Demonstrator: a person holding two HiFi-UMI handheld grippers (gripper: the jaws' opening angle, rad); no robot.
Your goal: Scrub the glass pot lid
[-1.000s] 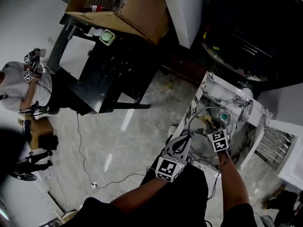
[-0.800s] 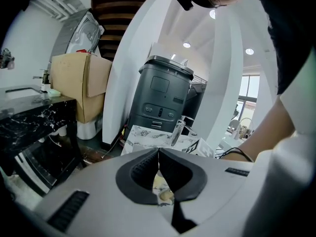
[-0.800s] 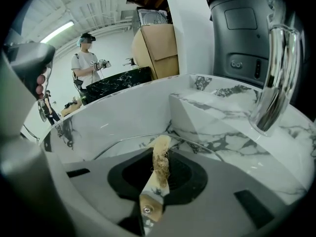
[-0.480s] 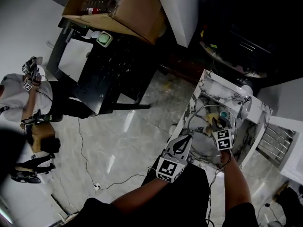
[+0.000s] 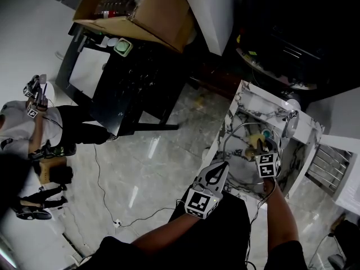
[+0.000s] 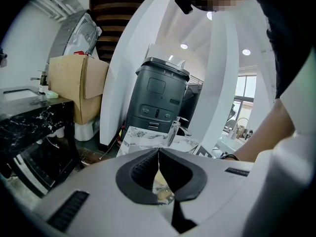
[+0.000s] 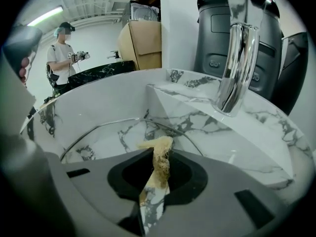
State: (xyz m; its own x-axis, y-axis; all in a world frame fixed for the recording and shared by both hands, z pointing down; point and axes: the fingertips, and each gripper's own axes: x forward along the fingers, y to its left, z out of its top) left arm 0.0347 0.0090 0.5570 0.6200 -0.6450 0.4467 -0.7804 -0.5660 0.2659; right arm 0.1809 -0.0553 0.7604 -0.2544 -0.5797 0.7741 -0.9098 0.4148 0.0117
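**Inspector:** Clearances?

**Assistant:** The glass pot lid (image 7: 111, 141) lies in the marble sink (image 7: 197, 115). The basin walls stand close around its rim and the faucet (image 7: 237, 68) hangs above the far side. The floor (image 5: 146, 151) beside the sink stand is open.

**Inspector:** Tools?

**Assistant:** The right tool (image 7: 161, 154) is clamped on a tan fibrous scrubber (image 7: 157, 144), which is over the lid. The left tool (image 6: 158, 151) is at the sink's near edge — jaws together, nothing seen between them.

**Inspector:** Change since half a second ago?

**Assistant:** The right tool has edged slightly toward the faucet side; the left is unmoved.

**Inspector:** Markings?

**Assistant:** Black-and-white square markers on both tool cubes — nothing legible.
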